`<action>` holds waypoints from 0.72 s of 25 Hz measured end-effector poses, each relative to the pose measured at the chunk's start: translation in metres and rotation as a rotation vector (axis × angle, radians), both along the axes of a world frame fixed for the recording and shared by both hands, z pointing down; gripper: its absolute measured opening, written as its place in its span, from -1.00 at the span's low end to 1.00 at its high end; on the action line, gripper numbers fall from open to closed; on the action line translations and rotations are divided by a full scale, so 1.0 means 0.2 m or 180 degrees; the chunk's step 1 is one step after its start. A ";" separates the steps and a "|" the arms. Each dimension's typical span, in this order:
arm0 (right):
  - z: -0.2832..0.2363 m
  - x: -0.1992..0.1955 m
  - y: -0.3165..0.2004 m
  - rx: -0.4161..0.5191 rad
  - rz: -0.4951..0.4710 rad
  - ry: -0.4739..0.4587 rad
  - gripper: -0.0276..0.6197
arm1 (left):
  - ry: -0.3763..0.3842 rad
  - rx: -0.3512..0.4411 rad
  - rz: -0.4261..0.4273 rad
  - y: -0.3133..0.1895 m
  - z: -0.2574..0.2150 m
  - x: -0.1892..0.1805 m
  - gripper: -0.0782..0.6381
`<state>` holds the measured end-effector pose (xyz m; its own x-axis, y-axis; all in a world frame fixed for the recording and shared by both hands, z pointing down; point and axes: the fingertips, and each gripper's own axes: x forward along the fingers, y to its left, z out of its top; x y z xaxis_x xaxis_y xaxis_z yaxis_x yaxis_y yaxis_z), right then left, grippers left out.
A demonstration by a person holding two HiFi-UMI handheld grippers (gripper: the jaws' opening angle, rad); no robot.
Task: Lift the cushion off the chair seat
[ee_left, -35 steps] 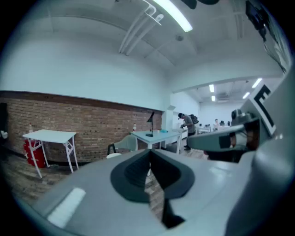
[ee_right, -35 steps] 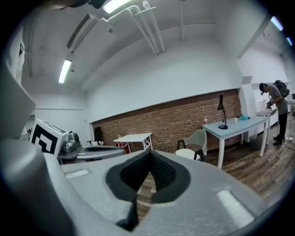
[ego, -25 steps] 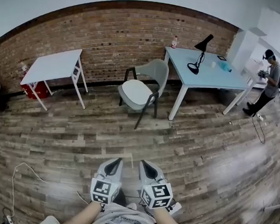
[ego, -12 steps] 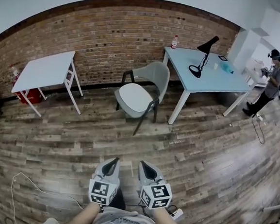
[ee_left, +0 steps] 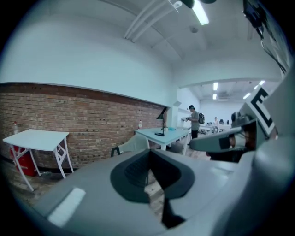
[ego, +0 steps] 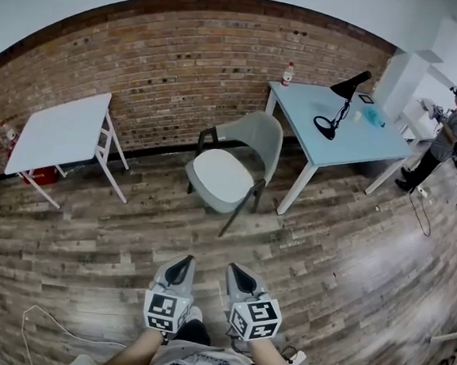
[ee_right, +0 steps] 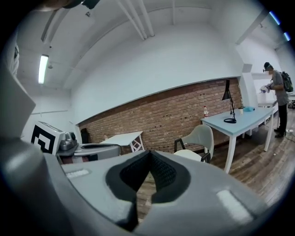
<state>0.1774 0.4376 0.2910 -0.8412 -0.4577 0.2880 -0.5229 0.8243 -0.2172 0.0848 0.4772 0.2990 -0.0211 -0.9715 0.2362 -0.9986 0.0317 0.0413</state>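
**Grey cushion lift: approach hazards**

**Status.** The wood-plank floor (ego: 349, 260) lies bare between the chair (ego: 261, 133) and both grippers. The cushion (ego: 221, 177) rests flat on the chair seat, untouched. The left gripper (ego: 181, 265) and right gripper (ego: 235, 270) are side by side, well short of the chair. Each has its fingers pressed fully together with nothing between them.

**Probable faults**
1. The blue surface (ego: 302, 109) stands just right of the chair, with its near leg close by. A wide swing of the right gripper could strike it.
2. The chair looks light. A pull on one cushion edge may drag or tip it.
3. The backrest wraps the rear of the cushion. A low, rearward lift may catch there.
4. Fingers that arrive still together would shove the cushion instead of taking hold of it.

**Surroundings**
- The brick wall (ego: 159, 68) is behind the chair.
- The white surface (ego: 58, 131) is left of the chair, well apart.
- A person (ego: 447, 141) stands far right of the chair, beyond the blue surface.
- The lamp (ego: 350, 87) and the bottle (ego: 287, 73) stand on the blue surface.
- A cable (ego: 49, 319) lies on the floor, near side and left of the chair. It is off the direct path but is a trip risk.
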 end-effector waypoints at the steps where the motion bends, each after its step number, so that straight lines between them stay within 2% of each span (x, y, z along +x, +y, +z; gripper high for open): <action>1: 0.00 -0.05 -0.04 -0.0015 0.0005 0.0000 -0.92 | 0.0003 -0.0010 0.0011 -0.04 0.00 -0.05 -0.81; 8: -0.02 -0.37 -0.24 -0.0002 0.0069 -0.0017 -0.92 | -0.0014 0.0005 0.0096 -0.25 0.01 -0.38 -0.81; 18: 0.01 -0.54 -0.49 0.0001 0.0132 0.0041 -0.92 | 0.0035 -0.0054 0.0088 -0.47 0.05 -0.58 -0.81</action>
